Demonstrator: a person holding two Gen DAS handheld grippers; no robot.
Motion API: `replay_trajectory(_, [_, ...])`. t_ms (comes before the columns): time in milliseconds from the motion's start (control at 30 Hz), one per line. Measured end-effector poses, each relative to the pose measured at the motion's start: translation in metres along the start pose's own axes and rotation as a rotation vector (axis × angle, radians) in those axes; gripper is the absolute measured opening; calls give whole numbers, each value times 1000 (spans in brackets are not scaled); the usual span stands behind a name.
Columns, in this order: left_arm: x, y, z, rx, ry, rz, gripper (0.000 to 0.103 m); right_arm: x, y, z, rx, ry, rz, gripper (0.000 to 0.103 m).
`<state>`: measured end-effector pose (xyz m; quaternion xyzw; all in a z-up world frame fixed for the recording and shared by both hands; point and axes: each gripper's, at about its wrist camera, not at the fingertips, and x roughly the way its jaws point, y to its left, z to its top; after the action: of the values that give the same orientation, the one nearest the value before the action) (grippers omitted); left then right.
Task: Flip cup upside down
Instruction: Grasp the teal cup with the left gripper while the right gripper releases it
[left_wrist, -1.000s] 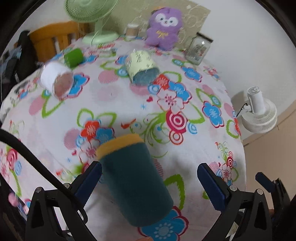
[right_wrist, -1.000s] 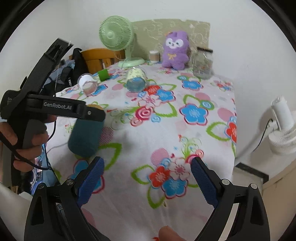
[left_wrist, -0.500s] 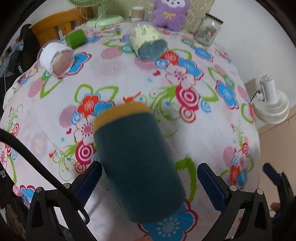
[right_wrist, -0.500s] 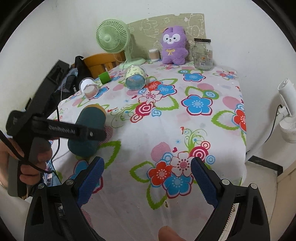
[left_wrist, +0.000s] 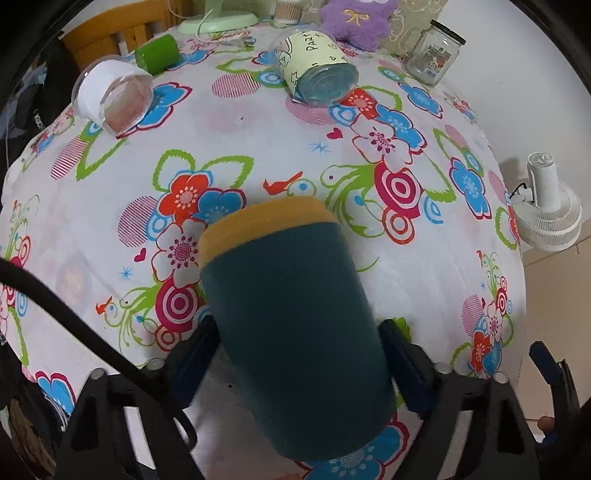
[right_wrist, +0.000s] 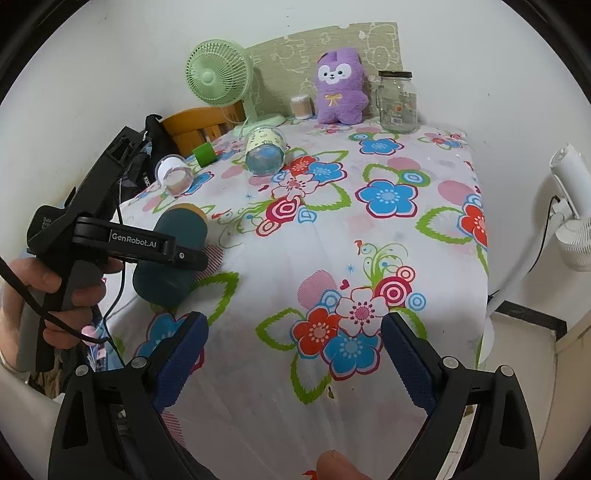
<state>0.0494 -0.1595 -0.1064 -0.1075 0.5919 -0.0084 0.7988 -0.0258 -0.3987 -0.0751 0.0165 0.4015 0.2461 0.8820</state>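
Note:
A dark teal cup with a yellow rim (left_wrist: 291, 317) lies on its side on the flowered tablecloth, rim pointing away from me. My left gripper (left_wrist: 295, 354) straddles its body, with a blue pad on each side and close to the cup wall; the jaws look open around it. In the right wrist view the cup (right_wrist: 173, 254) lies at the table's left edge under the left gripper (right_wrist: 147, 251). My right gripper (right_wrist: 291, 343) is open and empty above the table's near edge.
Further back lie a pale cup with a printed label (left_wrist: 314, 70), a clear cup with a white band (left_wrist: 110, 96) and a small green cup (left_wrist: 157, 53). A glass jar (right_wrist: 397, 101), a purple plush toy (right_wrist: 340, 86) and a green fan (right_wrist: 218, 74) stand at the back. A white fan (right_wrist: 572, 229) stands right of the table.
My left gripper has moved forward and down over the teal cup, so its pads now flank the cup's body. The right gripper has barely moved.

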Motion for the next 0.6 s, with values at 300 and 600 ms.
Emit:
replay_trajectory(300, [-5,3,3,85,21,16,77,0,7,-1,-3,-17,23,96])
replay_trajectory(600, [-15,-2,17,271,100,55,73,4,13,-5,13,-40,72,96])
